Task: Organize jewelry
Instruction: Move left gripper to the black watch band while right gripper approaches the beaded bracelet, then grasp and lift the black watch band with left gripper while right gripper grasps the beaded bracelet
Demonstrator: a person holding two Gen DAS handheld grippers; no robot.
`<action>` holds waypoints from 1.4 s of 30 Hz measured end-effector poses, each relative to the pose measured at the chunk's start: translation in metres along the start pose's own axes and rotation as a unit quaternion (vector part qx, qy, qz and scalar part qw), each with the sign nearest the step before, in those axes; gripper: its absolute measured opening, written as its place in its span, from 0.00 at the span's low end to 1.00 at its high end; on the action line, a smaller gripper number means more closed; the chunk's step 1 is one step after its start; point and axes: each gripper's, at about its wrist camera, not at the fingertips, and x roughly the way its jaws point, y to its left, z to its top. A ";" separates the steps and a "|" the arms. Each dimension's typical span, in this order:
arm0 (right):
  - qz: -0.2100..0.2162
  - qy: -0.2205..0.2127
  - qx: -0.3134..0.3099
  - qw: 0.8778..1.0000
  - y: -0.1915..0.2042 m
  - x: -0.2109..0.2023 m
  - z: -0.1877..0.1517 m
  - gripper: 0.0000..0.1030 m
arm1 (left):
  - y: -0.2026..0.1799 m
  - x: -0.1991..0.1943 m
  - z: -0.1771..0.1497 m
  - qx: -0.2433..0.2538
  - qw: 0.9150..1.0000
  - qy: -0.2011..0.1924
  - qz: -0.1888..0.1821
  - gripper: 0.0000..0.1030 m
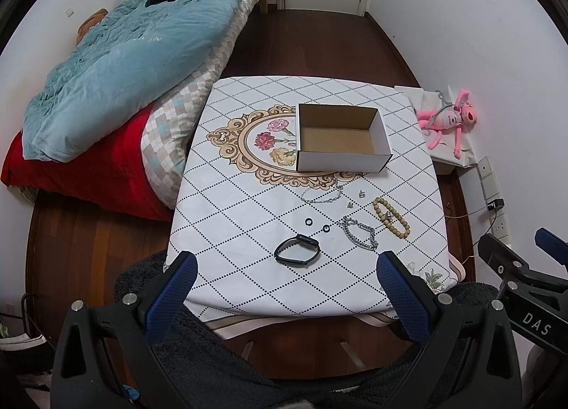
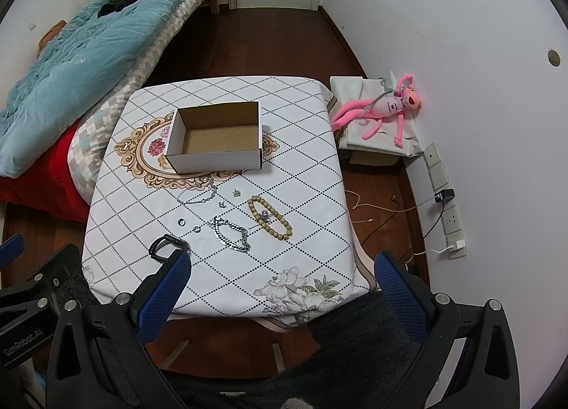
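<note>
An empty cardboard box [image 1: 340,137] [image 2: 216,141] stands open on the patterned tablecloth [image 1: 227,203] [image 2: 305,175]. In front of it lie a thin silver chain [image 1: 321,194] [image 2: 198,194], two small earrings [image 1: 361,193] [image 2: 236,192], two black rings [image 1: 309,221] [image 2: 181,221], a chunky silver bracelet [image 1: 360,231] [image 2: 232,233], a wooden bead bracelet [image 1: 392,217] [image 2: 271,217] and a black watch band [image 1: 297,249] [image 2: 165,245]. My left gripper [image 1: 287,263] hangs open above the near table edge, just short of the watch band. Over the near right corner my right gripper [image 2: 282,263] is open too, holding nothing.
A bed with a blue quilt [image 1: 124,54] [image 2: 81,54] and a red blanket [image 1: 81,167] runs along the left. A pink plush toy [image 1: 451,118] [image 2: 387,107] lies on a box by the right wall. Cables and wall sockets [image 2: 451,221] sit low on the right.
</note>
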 end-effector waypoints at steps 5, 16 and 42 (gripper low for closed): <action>0.004 -0.011 0.017 1.000 -0.005 0.007 0.002 1.00 | 0.003 0.024 0.009 -0.003 1.000 -0.011 0.024 1.00; -0.007 0.056 0.058 0.997 -0.031 0.135 0.010 0.83 | 0.017 0.157 0.010 0.007 0.995 0.075 0.059 0.80; 0.049 0.117 0.052 0.991 -0.021 0.287 -0.020 0.09 | 0.022 0.262 -0.022 -0.011 0.986 0.164 -0.003 0.05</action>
